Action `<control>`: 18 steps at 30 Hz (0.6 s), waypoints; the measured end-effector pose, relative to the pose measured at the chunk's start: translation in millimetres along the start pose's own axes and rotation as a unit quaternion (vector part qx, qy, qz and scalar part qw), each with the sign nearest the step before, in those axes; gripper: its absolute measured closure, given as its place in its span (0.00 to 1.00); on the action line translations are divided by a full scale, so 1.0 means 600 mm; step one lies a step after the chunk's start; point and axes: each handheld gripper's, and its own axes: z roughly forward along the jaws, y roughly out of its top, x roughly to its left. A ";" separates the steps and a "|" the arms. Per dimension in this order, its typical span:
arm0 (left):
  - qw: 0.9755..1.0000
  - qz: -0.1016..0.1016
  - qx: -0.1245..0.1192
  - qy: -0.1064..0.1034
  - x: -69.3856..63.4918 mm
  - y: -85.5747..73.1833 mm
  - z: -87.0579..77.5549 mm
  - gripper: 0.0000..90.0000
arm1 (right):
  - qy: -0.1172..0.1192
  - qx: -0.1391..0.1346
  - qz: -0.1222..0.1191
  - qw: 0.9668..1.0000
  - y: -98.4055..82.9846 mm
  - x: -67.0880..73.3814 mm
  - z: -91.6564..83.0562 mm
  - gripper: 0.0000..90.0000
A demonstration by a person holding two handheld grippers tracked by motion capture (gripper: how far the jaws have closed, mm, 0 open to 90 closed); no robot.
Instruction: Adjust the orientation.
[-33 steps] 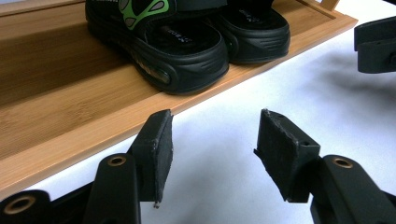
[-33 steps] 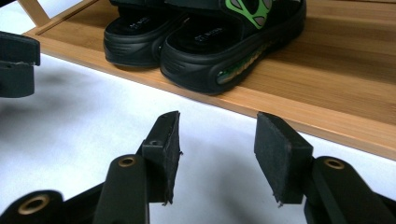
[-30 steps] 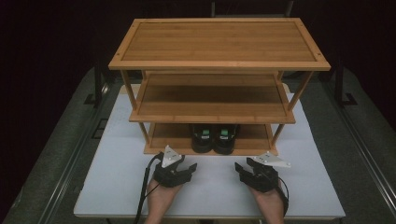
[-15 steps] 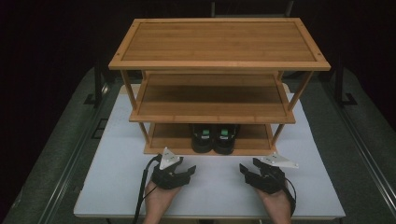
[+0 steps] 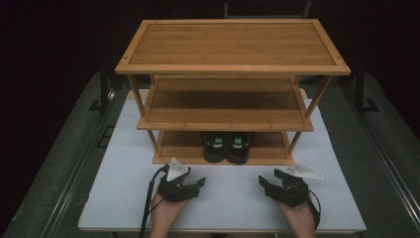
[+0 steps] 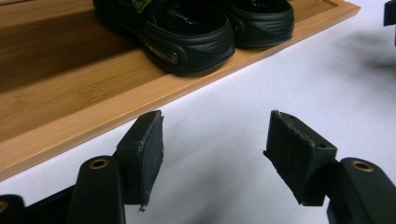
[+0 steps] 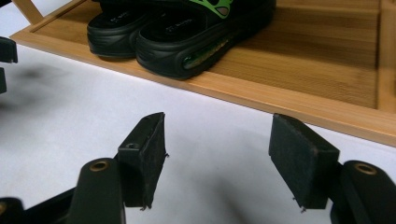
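In the high view, the left gripper [image 5: 194,186] and the right gripper [image 5: 267,184] are resting low on the white table [image 5: 119,198], at roughly seven and five o'clock from the pair of black sandals [image 5: 227,147]. Compared with a second ago both hands are sitting slightly nearer the person's edge, the right one more so; I judge this as a small settling back rather than an approach, so the reach for the sandals is not yet begun. The sandals are standing side by side, touching, on the lowest tier of the bamboo rack [image 5: 233,69], near its front rim and about midway along it. Their long axes are running front to back, twelve to six o'clock, with the heels at six, toward the person, and the green-marked straps further in. In the left gripper view, the left gripper [image 6: 215,154] is showing its jaws wide apart with nothing between them, only bare table; the nearer sandal [image 6: 187,37] is lying at twelve o'clock beyond the rack's front rim [image 6: 70,126], its rounded heel facing the camera. In the right gripper view, the right gripper [image 7: 217,156] is likewise holding its jaws well apart and empty, the closer sandal [image 7: 196,37] at about eleven o'clock, heel toward the jaws, its green side insert showing.
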 end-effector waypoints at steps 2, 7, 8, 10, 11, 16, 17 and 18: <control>1.000 -0.001 -0.001 -0.001 0.002 0.000 -0.002 0.39 | -0.001 0.000 -0.001 1.000 -0.001 -0.002 -0.003 0.39; 1.000 0.000 -0.005 0.002 0.006 0.002 -0.010 0.38 | -0.003 0.000 -0.004 1.000 -0.003 -0.008 -0.011 0.38; 1.000 0.000 -0.005 0.003 0.007 0.002 -0.012 0.37 | -0.004 0.001 -0.004 1.000 -0.003 -0.010 -0.013 0.38; 1.000 0.003 -0.003 0.005 0.009 0.002 -0.015 0.36 | -0.005 0.001 -0.005 1.000 -0.004 -0.012 -0.016 0.37; 1.000 0.004 -0.003 0.007 0.011 0.002 -0.017 0.35 | -0.005 0.001 -0.007 1.000 -0.005 -0.014 -0.018 0.37; 1.000 0.004 -0.001 0.011 0.018 0.000 -0.028 0.35 | -0.008 0.006 -0.010 1.000 -0.012 -0.023 -0.030 0.37; 1.000 0.008 0.001 0.013 0.020 0.000 -0.030 0.34 | -0.009 0.005 -0.009 1.000 -0.013 -0.025 -0.032 0.37; 1.000 0.008 0.002 0.015 0.021 -0.001 -0.032 0.33 | -0.010 0.004 -0.009 1.000 -0.014 -0.028 -0.034 0.37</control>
